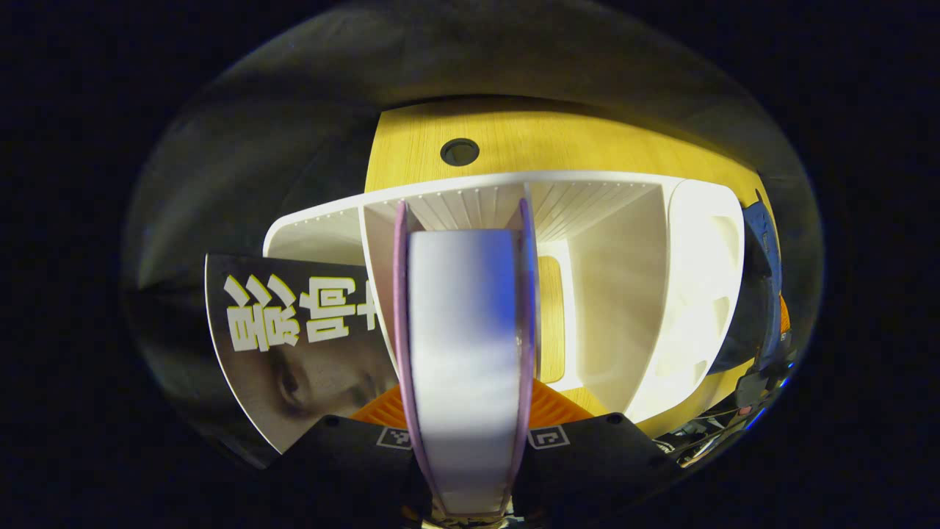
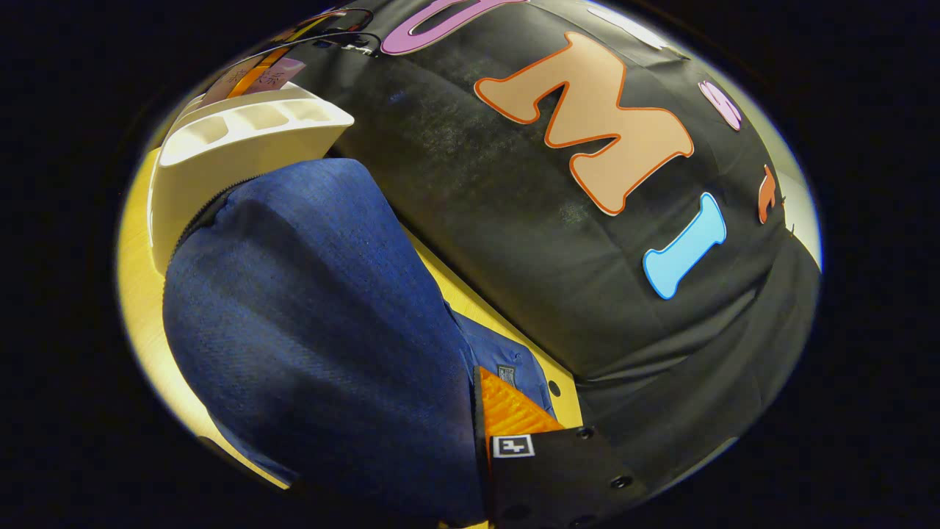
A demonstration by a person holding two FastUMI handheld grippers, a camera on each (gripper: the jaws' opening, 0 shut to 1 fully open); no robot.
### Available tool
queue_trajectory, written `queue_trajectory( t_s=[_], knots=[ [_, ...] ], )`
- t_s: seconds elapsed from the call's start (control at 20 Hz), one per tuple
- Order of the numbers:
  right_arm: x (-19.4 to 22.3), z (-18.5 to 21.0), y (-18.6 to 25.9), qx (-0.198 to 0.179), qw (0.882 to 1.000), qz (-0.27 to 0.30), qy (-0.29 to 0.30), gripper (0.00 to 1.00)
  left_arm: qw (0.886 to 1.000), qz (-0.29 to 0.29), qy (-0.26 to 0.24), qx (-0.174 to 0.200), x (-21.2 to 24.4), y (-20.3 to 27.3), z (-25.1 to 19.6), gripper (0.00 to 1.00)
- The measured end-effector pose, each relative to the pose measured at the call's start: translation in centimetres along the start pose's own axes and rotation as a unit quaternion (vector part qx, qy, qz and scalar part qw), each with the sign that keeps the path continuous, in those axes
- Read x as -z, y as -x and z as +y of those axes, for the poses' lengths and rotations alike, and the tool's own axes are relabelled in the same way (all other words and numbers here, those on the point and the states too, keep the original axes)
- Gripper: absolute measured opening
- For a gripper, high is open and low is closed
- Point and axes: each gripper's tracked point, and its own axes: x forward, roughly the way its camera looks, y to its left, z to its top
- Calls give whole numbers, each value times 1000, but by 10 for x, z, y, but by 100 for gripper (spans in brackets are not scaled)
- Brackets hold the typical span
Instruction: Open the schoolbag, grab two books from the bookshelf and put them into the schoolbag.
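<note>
Left tool [image 1: 465,441] clamped on a book [image 1: 464,353] — page edge toward the camera, blurred, long axis running away toward the white shelf [image 1: 631,294]; fingertips hidden behind the covers. Second book [image 1: 294,338] leaning left of the shelf, lower corner cut off. Beneath it all, the tabletop [image 1: 543,139]. Right tool [image 2: 507,441]: one finger [image 2: 514,415] visible against the blue bag [image 2: 308,330], the other hidden by denim — cannot tell if parted or closed. Bag just beside the shelf [image 2: 242,139] — opening not visible.
</note>
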Motion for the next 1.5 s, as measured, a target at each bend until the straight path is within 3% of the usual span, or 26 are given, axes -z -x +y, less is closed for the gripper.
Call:
queue_trajectory(
  t_s=[0.2,0.65,1.1,1.5],
  knots=[
    [-2,-3,1,0,1000,-2,-12,8,1000,-2,-1,-3,10,25,4,41],
    [-3,-18,9,-9,999,-12,-37,8,999,-27,47,-3,66,112,-3,41],
    [-1,-30,15,-35,997,-27,-61,8,992,-93,86,3,119,208,-32,41],
    [6,-47,22,-68,988,-22,-140,8,973,-144,120,131,153,238,-149,41]
  ],
)
